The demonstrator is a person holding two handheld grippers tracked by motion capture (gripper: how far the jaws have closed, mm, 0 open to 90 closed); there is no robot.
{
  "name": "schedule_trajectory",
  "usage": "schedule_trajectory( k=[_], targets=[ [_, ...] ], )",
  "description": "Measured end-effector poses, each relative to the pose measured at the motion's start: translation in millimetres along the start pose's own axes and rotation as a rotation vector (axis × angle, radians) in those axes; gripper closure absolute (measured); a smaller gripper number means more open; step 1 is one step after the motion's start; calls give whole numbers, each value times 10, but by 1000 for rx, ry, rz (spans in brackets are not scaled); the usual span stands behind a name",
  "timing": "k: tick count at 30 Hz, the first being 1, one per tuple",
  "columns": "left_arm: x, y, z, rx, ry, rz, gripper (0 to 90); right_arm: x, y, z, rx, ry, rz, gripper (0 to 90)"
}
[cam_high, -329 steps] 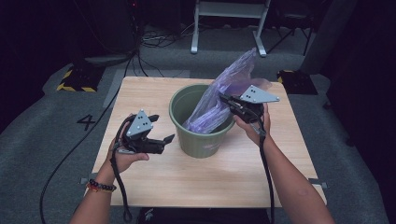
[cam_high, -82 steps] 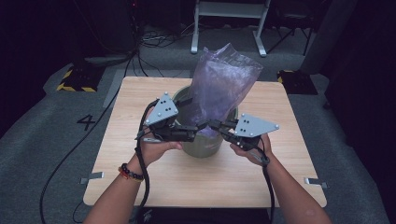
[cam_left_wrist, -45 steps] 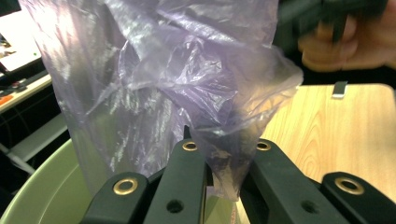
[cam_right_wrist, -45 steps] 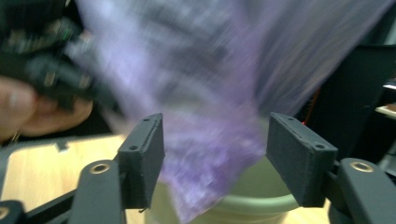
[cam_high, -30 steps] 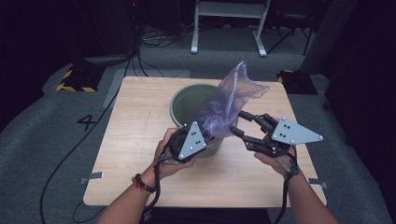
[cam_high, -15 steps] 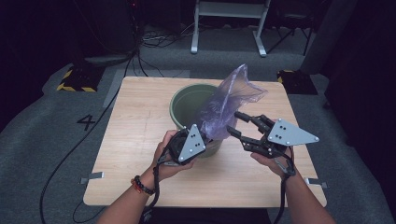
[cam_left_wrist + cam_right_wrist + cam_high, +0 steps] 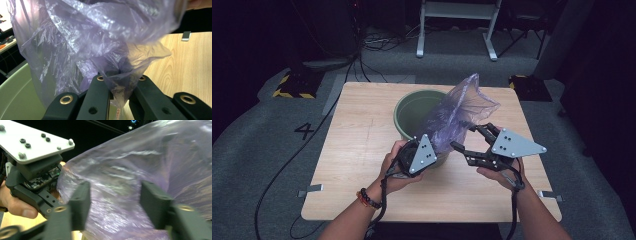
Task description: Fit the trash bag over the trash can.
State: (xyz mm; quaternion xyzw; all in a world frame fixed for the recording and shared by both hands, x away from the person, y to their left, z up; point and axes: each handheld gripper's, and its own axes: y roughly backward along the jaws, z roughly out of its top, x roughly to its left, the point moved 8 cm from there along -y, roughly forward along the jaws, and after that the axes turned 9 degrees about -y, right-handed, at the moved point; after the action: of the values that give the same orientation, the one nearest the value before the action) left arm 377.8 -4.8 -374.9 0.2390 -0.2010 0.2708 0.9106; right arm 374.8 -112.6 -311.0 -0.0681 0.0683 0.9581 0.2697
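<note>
Lab or recording studio. Wooden bench point(image 7: 362, 140) on grey carpet point(image 7: 257, 150), number "4" marker point(image 7: 305, 131) at left of frame, hazard-striped block point(image 7: 292, 86) upper left, cables point(image 7: 377, 42) and metal stand legs point(image 7: 457, 30) at top, dark surroundings.

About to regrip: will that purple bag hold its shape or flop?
Probably floppy: the purple bag is thin, crinkled film, bunched where the left hand-held gripper pinches it. Likely very light and slippery, so the open right hand-held gripper may slide off.

Crumpled translucent purple plastic bag point(image 7: 459, 116) rising from green bucket point(image 7: 412, 111)
</note>
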Motion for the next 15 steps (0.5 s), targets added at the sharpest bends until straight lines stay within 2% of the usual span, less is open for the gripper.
schedule_trajectory(
  k=[1,5,8,9,10,11,13,14,15],
  targets=[
    [5,3,0,-8,-1,2,881,5,0,-6,2,4,15,658],
    [15,25,-14,-15,9,2,855,-18,17,-2,-1,27,5,881],
    [24,50,-27,-29,35,-1,782,-32,21,-4,1,35,0,900],
    [42,55,-34,-28,39,14,738,-36,19,-5,1,37,-2,900],
    [59,60,-38,-27,47,29,654,-37,17,-6,2,39,-4,900],
    [82,71,-45,-29,75,41,555,-41,17,-7,3,41,-6,900],
    [105,106,-58,-50,126,34,360,-56,14,-10,5,44,-15,900],
    [115,129,-67,-57,140,37,278,-65,14,-11,6,41,-17,900],
    [121,157,-74,-69,145,33,240,-77,14,-13,7,40,-17,900]
  ],
)
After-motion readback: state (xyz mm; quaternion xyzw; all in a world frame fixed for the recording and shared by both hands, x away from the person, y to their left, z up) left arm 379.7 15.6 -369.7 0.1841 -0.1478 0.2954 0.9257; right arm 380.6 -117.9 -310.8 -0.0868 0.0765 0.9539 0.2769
